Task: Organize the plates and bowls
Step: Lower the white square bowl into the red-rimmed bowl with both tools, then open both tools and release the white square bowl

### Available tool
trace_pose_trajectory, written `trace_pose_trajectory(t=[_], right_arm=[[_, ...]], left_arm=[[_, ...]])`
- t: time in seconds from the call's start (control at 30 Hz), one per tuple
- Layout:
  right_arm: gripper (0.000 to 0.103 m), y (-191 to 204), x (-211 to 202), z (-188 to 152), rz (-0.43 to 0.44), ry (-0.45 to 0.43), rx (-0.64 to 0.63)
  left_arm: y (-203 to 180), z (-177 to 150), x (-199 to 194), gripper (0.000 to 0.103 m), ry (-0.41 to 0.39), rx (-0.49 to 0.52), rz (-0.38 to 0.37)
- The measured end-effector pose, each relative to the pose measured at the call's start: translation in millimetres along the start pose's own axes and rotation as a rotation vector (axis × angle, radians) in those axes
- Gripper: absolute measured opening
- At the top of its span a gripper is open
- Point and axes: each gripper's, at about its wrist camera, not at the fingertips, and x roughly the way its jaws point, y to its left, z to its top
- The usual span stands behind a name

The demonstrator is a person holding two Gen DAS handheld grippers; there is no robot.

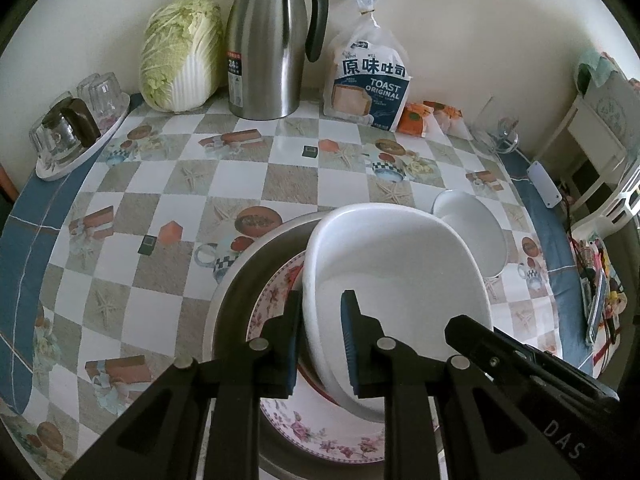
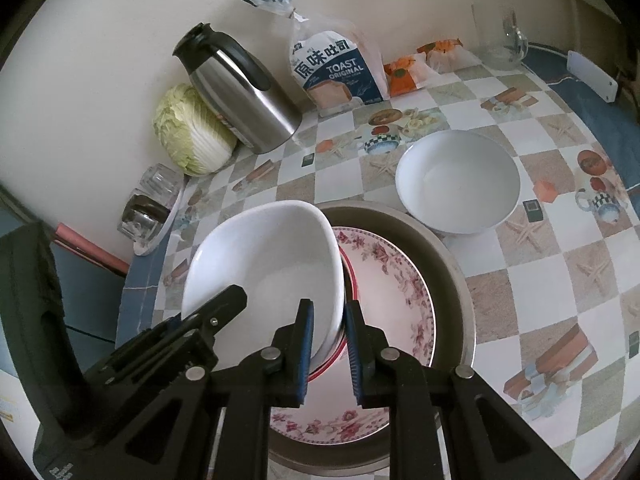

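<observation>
Both tongs pinch the same white ceramic bowl (image 1: 384, 264) by its rim, one on each side. Left tongs (image 1: 320, 344) grip the bowl's left rim: one blue-padded finger lies inside the bowl, the other outside the wall. Right tongs (image 2: 329, 350) grip the opposite rim in the same manner, one pad inside and one outside.

The bowl sits tilted over a floral-patterned round plate with a red ring (image 2: 394, 288), which lies inside a grey metal round basin (image 2: 448, 276) at the near centre of the bench (image 1: 132, 300). Whether the bowl's base touches the plate cannot be told.

Layout, left to right:
- Far left: a white tray of upturned clear glasses (image 1: 76, 132).
- Just right of it, against the wall: a pale green napa cabbage (image 1: 182, 54).
- Beside the cabbage: a stainless-steel thermal jug with a black handle (image 1: 268, 48).
- Centre far: a clear bag of sliced toast with a blue label (image 1: 370, 84).
- Next right: orange-printed small packets (image 1: 418, 118).
- Far right: a clear glass pitcher (image 2: 498, 40).
- Right of the basin, and apart from it: a second white round bowl (image 2: 458, 182), upright on the checked tablecloth.
</observation>
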Motion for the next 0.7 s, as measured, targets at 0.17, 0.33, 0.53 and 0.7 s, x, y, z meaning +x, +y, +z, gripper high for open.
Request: trace_pose_trajectory(t=[0.17,0.33,0.53,0.7], right_arm=[[0.019,3.5,-1.6,0.4,-0.014,-0.007,-0.018],[0.019,4.1,-5.4,1.3,-0.014,-0.017,-0.025],[0.019,4.9,-8.9,2.1,-0.007,-0.026,-0.028],[0.019,5.2,-13.3,3.7,-0.005,-0.038,-0.027]], left_arm=[[2.3,0.5,-0.7,0.020,0.000,-0.008,-0.008],[3.3,1.5,-1.3,0.020,0.002,-0.013,-0.011],[10.0,4.5,-16.6,0.044,-0.061,-0.021,0.029],[24.4,8.9,-23.6,0.048,-0.078,-0.071,0.022]])
